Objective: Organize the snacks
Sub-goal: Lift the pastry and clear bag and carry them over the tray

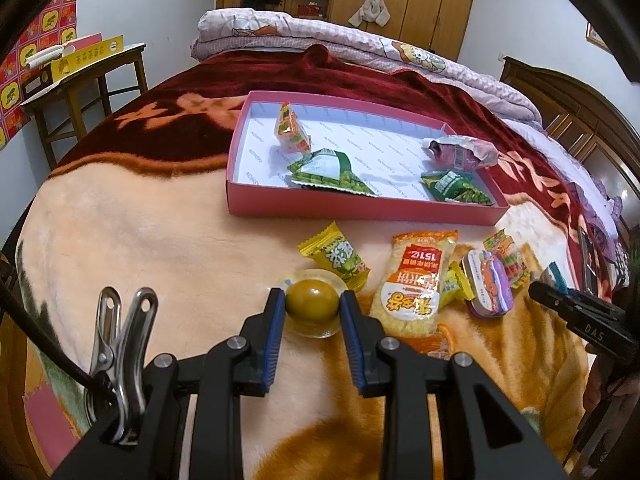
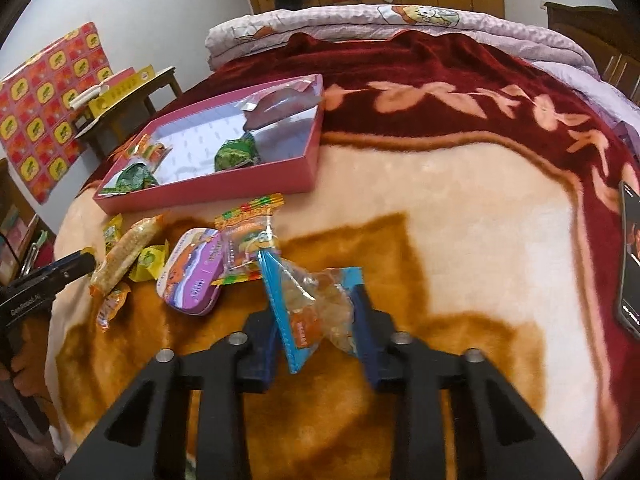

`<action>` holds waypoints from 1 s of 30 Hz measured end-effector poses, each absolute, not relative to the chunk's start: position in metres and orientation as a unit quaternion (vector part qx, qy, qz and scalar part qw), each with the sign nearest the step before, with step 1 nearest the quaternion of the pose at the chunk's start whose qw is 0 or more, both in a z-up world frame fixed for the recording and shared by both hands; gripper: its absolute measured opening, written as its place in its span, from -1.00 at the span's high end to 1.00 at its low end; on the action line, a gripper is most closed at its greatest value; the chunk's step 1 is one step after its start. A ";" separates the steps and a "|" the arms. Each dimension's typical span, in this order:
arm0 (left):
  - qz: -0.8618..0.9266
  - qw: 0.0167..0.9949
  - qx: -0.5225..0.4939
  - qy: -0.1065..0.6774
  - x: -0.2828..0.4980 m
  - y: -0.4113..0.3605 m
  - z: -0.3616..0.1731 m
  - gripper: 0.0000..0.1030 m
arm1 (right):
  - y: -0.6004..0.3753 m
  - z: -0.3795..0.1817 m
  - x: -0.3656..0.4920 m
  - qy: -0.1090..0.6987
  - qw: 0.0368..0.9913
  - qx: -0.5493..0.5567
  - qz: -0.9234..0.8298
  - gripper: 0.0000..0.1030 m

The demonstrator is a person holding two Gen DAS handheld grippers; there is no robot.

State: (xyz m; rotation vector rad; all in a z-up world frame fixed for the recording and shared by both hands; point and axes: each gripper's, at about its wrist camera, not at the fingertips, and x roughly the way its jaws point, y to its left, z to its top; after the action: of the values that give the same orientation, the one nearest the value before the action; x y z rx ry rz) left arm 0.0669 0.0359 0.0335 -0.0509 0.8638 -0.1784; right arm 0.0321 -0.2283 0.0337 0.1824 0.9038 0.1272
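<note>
My left gripper is shut on a brown egg in clear wrapping, low over the blanket. An open pink box lies beyond it and holds an orange-green packet, two green pea packets and a purple packet. In front of the box lie a yellow packet, an orange noodle packet, a purple tin and a striped gummy packet. My right gripper is shut on a clear packet with blue edges, to the right of the purple tin.
Everything lies on a bed with a cream, orange and dark red blanket. A dark phone rests at the bed's right edge. A folded quilt lies at the far end. A side table with yellow boxes stands at the left.
</note>
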 end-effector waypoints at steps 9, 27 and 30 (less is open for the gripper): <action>-0.093 0.909 -0.030 0.405 0.062 0.037 0.049 0.43 | -0.219 0.055 0.026 0.406 0.905 0.091 0.090 0.46; -0.086 0.924 -0.009 0.372 0.107 0.029 0.081 0.43 | -0.178 0.083 0.055 0.387 0.906 0.077 0.154 0.46; -0.091 0.925 -0.006 0.368 0.118 0.023 0.085 0.43 | -0.173 0.088 0.064 0.383 0.907 0.074 0.157 0.46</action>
State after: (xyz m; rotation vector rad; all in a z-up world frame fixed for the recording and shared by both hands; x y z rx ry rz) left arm 0.1177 0.0228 0.0849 -0.0125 0.7550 -0.1869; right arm 0.0637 -0.1733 0.0877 0.1536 0.7896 0.3246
